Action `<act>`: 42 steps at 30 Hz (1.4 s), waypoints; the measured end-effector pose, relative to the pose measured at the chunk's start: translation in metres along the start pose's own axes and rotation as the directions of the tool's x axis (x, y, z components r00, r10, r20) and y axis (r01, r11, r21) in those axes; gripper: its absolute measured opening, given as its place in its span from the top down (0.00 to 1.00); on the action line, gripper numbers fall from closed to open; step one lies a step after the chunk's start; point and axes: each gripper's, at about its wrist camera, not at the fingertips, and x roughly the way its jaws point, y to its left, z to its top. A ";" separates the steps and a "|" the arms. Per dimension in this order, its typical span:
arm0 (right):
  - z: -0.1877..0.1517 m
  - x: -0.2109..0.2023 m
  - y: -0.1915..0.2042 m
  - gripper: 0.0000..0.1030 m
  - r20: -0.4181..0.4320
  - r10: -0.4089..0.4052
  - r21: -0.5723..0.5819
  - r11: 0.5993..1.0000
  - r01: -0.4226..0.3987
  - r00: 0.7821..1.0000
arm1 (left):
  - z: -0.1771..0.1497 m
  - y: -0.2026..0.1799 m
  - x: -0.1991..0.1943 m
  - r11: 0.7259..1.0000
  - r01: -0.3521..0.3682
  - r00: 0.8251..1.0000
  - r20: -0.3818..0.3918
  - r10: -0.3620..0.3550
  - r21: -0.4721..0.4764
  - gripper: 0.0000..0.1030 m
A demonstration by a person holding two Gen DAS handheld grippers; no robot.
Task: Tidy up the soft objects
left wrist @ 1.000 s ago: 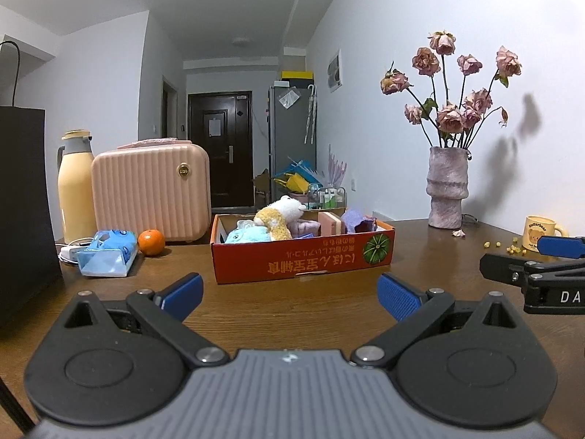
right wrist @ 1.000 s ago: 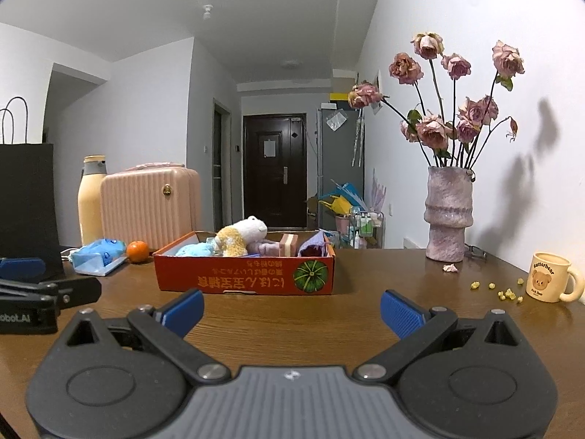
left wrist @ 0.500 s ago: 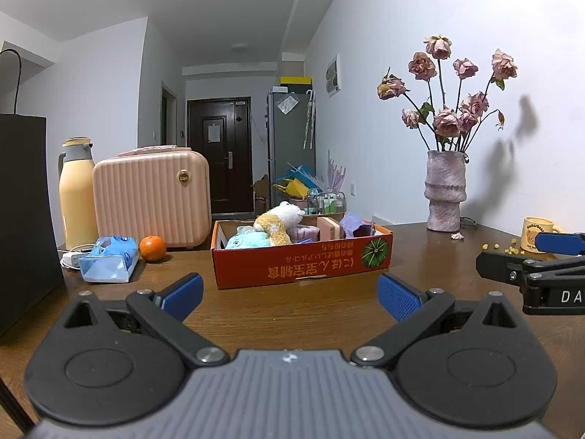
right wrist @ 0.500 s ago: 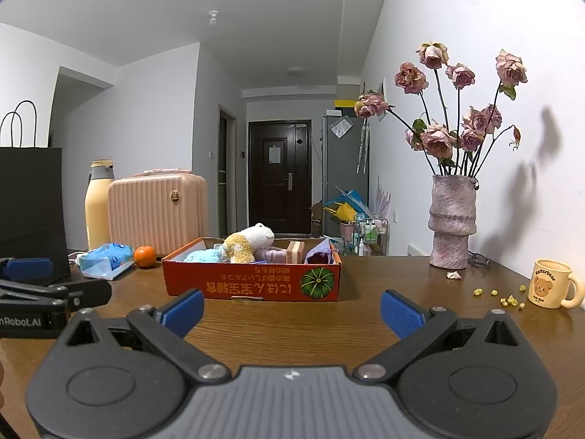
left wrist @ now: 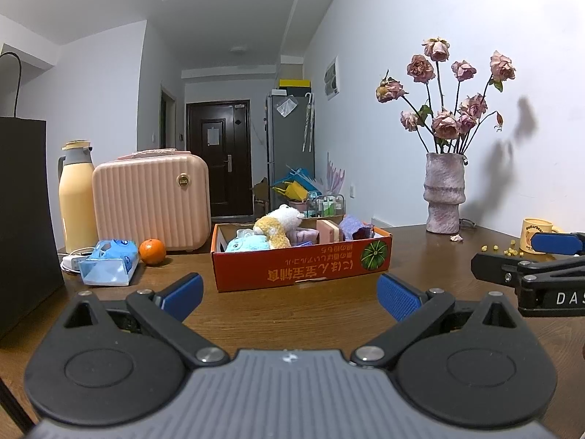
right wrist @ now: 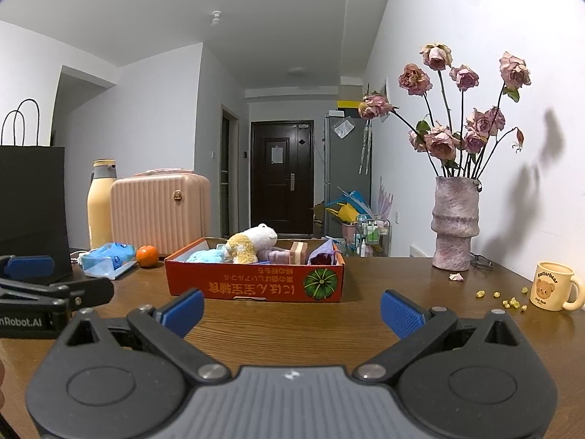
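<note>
A red cardboard box (left wrist: 303, 269) (right wrist: 256, 285) stands on the wooden table ahead of both grippers. It holds a white and yellow plush toy (left wrist: 279, 225) (right wrist: 250, 243), a light blue plush (left wrist: 246, 245) (right wrist: 206, 256), a pink sponge block (left wrist: 329, 229) (right wrist: 299, 252) and a purple cloth (left wrist: 353, 227) (right wrist: 323, 254). My left gripper (left wrist: 290, 294) is open and empty, back from the box. My right gripper (right wrist: 292, 309) is open and empty, also back from the box. Each gripper shows at the edge of the other's view.
A blue tissue pack (left wrist: 108, 261), an orange (left wrist: 152, 251), a pink case (left wrist: 151, 201), a yellow flask (left wrist: 77, 197) and a black bag (left wrist: 25, 219) stand at left. A vase of dried roses (right wrist: 455, 223), a bear mug (right wrist: 554, 285) and yellow crumbs (right wrist: 506, 300) are at right.
Both grippers have drawn back and tilted up a little, so the box and table sit lower and smaller in view. Both stay open and empty.
</note>
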 end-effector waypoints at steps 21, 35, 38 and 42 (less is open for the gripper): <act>0.002 0.002 0.006 0.00 -0.002 0.004 -0.007 1.000 -0.004 1.000 | 0.002 -0.002 -0.002 1.000 0.004 1.000 0.006 -0.004 0.002 0.00; 0.002 0.003 0.008 0.00 -0.003 0.007 -0.010 1.000 -0.007 1.000 | 0.001 0.000 -0.002 1.000 0.010 1.000 0.008 -0.010 0.000 0.00; 0.002 0.002 0.008 0.00 -0.002 0.007 -0.010 1.000 -0.007 1.000 | 0.000 0.000 -0.002 1.000 0.010 1.000 0.006 -0.010 -0.001 0.00; 0.002 0.003 0.008 0.00 -0.004 0.006 -0.010 1.000 -0.006 1.000 | -0.001 0.003 0.000 1.000 0.004 1.000 0.007 -0.004 -0.002 0.00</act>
